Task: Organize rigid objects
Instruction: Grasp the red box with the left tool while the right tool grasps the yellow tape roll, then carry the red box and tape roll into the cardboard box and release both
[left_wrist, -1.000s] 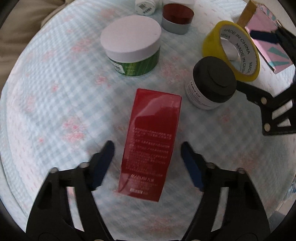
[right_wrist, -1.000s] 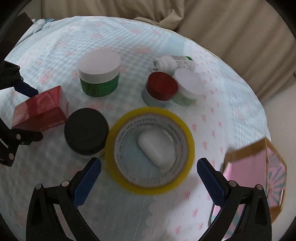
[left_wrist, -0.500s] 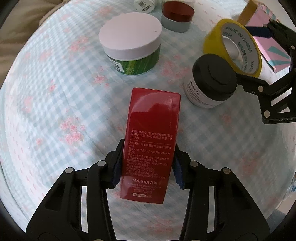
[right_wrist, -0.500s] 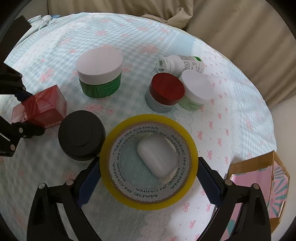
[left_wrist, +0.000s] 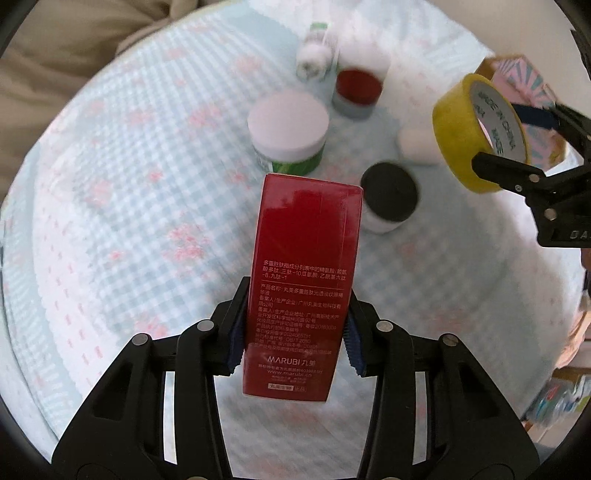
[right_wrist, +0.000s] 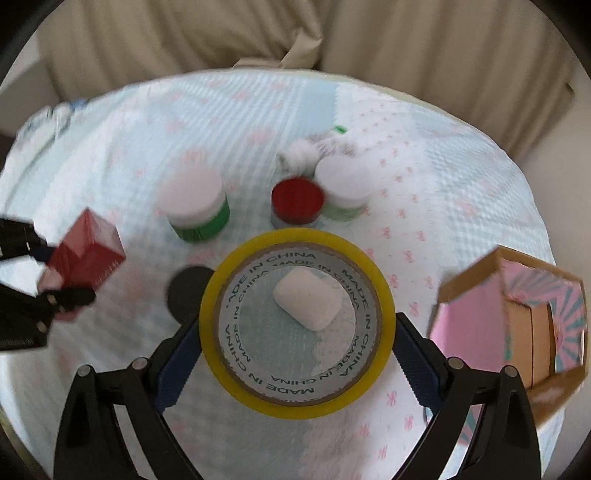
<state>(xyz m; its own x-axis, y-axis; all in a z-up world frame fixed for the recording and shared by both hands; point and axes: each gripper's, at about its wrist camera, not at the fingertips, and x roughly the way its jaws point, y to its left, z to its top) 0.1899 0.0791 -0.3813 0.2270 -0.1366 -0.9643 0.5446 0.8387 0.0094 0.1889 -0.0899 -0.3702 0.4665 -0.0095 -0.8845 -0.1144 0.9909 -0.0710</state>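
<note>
The desk (left_wrist: 110, 229), round and covered in a pale blue gingham cloth with pink flowers, carried everything. At its right edge stood an open hexagonal cardboard box with a pink lining (right_wrist: 513, 317) — by my reading the place the things were bound for. Next in size, the tall glossy red carton printed with white text (left_wrist: 303, 280) was clear of the cloth, clamped at its lower half by the left hand-held gripper (left_wrist: 293, 343), whose blue pads pressed flat against both long sides. The yellow roll of packing tape (right_wrist: 297, 345) was likewise raised, pinched across its outer rim by the right hand-held gripper (right_wrist: 297, 350), jaws spread wide to the roll's full width.

Still on the cloth were the white-lidded green jar (left_wrist: 288, 134), the black-capped white jar (left_wrist: 389, 199), a red-lidded grey tin (left_wrist: 358, 92), a paler white-lidded jar (right_wrist: 343, 188), a small white bottle lying on its side (left_wrist: 314, 55) and a white rounded case (right_wrist: 308, 299).

The step in hand seemed to be the carry — both items lifted, neither placed. The next move called for bringing the tape over the box's mouth before easing the jaws apart.
</note>
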